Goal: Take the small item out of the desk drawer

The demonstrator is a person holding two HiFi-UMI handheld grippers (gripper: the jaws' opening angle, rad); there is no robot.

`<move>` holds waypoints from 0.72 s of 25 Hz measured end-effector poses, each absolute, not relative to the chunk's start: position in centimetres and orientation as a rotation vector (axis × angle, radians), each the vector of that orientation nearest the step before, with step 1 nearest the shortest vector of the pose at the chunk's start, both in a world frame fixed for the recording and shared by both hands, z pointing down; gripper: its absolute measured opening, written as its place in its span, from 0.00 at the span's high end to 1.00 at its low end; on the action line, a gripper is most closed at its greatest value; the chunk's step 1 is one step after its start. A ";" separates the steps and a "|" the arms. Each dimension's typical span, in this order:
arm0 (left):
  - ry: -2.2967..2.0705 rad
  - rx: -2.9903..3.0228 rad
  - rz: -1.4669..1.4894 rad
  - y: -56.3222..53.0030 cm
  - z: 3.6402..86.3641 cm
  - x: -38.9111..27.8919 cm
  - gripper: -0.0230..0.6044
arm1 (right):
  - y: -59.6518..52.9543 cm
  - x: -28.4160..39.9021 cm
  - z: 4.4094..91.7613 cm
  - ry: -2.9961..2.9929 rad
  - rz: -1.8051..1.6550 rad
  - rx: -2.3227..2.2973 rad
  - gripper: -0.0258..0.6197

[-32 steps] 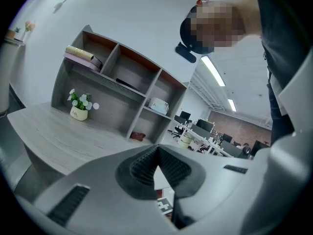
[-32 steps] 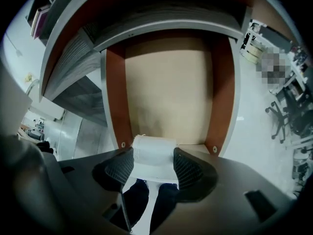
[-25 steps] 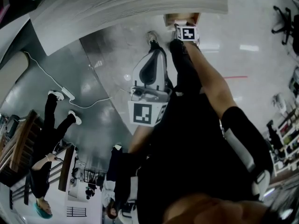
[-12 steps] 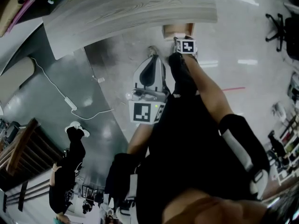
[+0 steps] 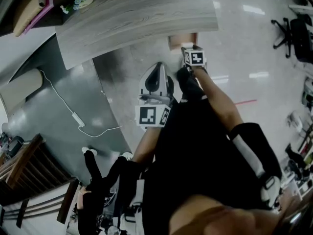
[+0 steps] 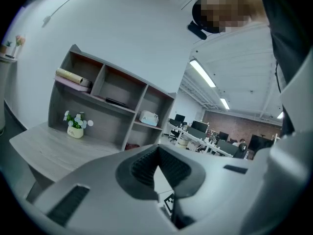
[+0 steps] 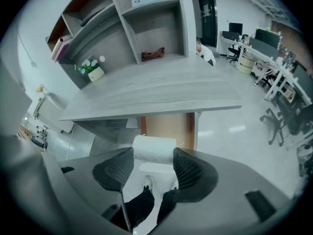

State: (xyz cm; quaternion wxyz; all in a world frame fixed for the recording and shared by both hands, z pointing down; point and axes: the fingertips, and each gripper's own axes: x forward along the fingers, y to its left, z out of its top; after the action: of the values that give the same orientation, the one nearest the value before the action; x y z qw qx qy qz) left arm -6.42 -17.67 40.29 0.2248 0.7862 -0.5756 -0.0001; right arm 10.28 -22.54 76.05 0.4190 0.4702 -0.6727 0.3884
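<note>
My right gripper (image 7: 153,156) is shut on a small white roll (image 7: 154,147), held between its dark ribbed pads. It hangs just in front of the brown drawer unit (image 7: 167,126) under the grey wooden desk (image 7: 156,94). In the head view the right gripper (image 5: 191,50) sits at the desk's edge next to the brown unit (image 5: 180,39); its marker cube hides the jaws. My left gripper (image 5: 156,68) is lower and to the left, held above the floor. In its own view the left gripper (image 6: 157,153) points up and away with its pads closed together and nothing between them.
A shelf unit (image 7: 146,13) stands behind the desk, and a small flower pot (image 7: 95,72) sits on the desktop. A white power strip and cable (image 5: 78,119) lie on the floor to the left. Another person's legs (image 5: 98,180) are at the lower left. Office chairs (image 5: 293,31) stand at the right.
The head view has swung, so more of the desk top and shelf shows. Both grippers sit slightly higher in view. The person at lower left has walked further down the frame.
</note>
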 end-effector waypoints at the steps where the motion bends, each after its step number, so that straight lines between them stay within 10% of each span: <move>1: -1.588 2.169 0.001 -17.6 40.1 -6.4 0.97 | -22.6 10.3 75.3 -1.699 0.969 1.183 0.57; 18: -1.627 2.251 0.013 -17.6 36.3 -7.2 0.97 | -24.6 9.0 58.8 -2.031 0.845 1.338 0.57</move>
State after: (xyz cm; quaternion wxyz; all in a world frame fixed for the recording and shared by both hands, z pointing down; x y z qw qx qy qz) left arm -7.17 -17.61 36.30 0.1812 0.7971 -0.5761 0.0047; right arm 9.00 -24.62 58.81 0.2796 0.4988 -0.7575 0.3149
